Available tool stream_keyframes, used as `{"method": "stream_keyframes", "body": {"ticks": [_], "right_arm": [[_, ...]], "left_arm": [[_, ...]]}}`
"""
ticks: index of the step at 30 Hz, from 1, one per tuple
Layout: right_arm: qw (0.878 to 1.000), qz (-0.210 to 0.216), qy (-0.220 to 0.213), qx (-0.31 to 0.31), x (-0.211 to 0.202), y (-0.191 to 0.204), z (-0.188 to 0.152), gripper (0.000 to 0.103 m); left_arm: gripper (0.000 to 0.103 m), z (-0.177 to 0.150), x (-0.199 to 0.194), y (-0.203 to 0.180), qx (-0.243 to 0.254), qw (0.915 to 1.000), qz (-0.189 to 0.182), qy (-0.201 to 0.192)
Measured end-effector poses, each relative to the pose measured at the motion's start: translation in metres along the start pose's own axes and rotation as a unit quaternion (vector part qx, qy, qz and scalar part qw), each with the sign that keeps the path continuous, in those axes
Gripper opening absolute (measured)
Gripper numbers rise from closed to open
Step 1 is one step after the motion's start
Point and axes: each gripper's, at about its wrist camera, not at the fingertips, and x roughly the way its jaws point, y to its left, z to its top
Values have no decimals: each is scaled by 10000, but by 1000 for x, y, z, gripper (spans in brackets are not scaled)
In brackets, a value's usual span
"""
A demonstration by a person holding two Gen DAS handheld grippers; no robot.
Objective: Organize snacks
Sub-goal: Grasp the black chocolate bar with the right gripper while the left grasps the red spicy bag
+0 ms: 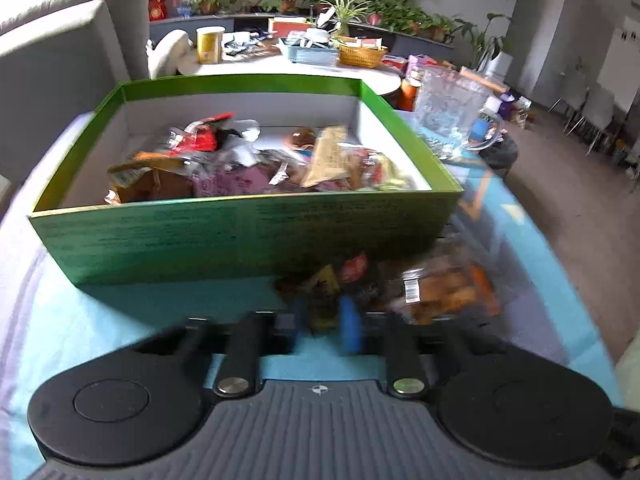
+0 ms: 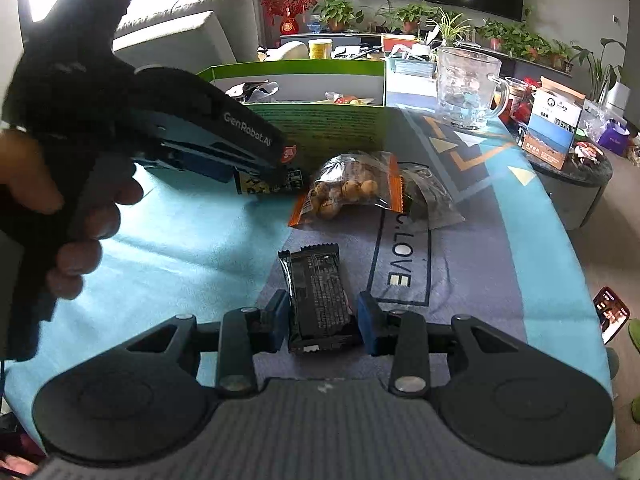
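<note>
1. A green box point(image 1: 240, 232) with a white lining stands open on the desk point(image 1: 120, 312), which is covered by a teal patterned cloth. The box holds a loose heap of wrapped snacks point(image 1: 256, 160); its far left corner is bare.
2. At about 3 o'clock from the box stands a clear glass mug point(image 2: 468, 88); its contents cannot be made out.
3. A black snack bar point(image 2: 320, 296) lies flat on the desk, long axis running from 6 to 12 o'clock in the right wrist view. The right tongs point(image 2: 324, 320) straddle its near half, fingers open just wider than the wrapper, and whether they touch it cannot be told.
4. Beyond it, at 12 o'clock, a clear bag of nuts point(image 2: 352, 192) with orange edges lies crosswise before the box.
5. The right wrist view alone shows the person's left hand point(image 2: 80, 220) holding the left tongs point(image 2: 292, 182), tips at a small yellow packet point(image 2: 256, 184) by the box front.
6. The left wrist view is blurred at the fingers, which stand narrowly apart about a dark packet; whether they have hold of it cannot be told.
</note>
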Motion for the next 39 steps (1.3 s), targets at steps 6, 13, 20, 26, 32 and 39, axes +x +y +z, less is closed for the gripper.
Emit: {"method": "stream_keyframes", "body": {"ticks": [6, 13, 20, 26, 32, 39], "right_arm": [[10000, 25, -52, 64, 2, -2, 1, 38], [10000, 28, -68, 51, 1, -3, 0, 39], [10000, 11, -43, -23, 1, 3, 0, 39], [10000, 22, -19, -38, 0, 5, 0, 39], [10000, 6, -30, -64, 1, 7, -1, 39], [10000, 15, -53, -70, 0, 7, -2, 39]], "left_arm": [[5, -4, -17, 21, 91, 9999, -107, -51], [10, -22, -42, 57, 3, 9999, -37, 144], [42, -33, -51, 60, -109, 9994, 261, 178], [41, -37, -47, 47, 138, 9998, 90, 143], [41, -32, -45, 28, 254, 9974, -674, 9], [41, -8, -38, -5, 402, 9877, -1480, -307]]}}
